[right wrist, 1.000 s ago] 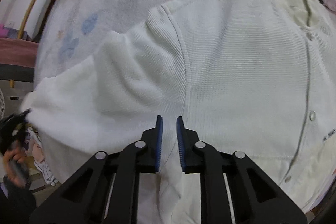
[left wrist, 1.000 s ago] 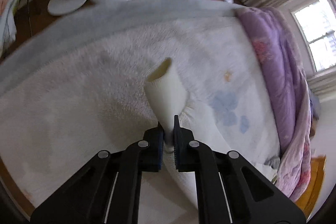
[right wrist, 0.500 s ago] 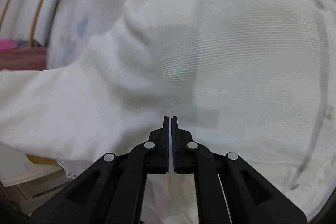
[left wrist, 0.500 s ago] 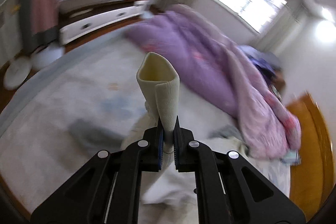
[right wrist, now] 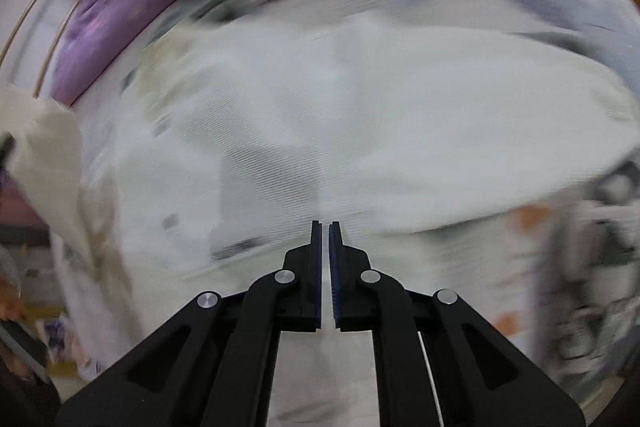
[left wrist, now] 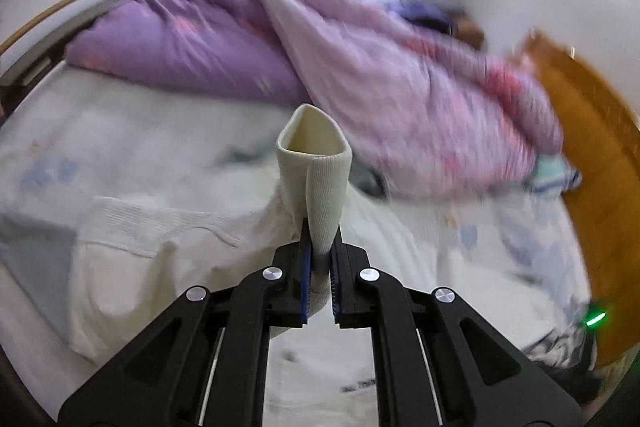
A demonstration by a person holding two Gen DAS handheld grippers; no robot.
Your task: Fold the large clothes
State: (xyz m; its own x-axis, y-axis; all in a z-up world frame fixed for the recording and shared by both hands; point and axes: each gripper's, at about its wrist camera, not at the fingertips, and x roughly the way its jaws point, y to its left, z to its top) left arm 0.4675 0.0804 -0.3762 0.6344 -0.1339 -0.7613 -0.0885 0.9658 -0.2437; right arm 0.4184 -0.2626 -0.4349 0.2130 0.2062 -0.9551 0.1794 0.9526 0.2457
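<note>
Above the bed [left wrist: 120,115], left gripper [left wrist: 319,259] fingers are clamping the sleeve cuff [left wrist: 316,179], swinging it from outside inward over the white garment [right wrist: 360,115]. Right gripper [right wrist: 324,259] fingers are nearly together, gripping nothing visible. Sleeve fold likely midway.

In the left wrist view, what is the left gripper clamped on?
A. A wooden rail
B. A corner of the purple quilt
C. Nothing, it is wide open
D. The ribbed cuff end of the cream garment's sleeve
D. The left gripper is pinched on the ribbed cuff of the cream garment, whose open tube stands up between the fingers; the purple quilt lies farther back on the bed.
</note>
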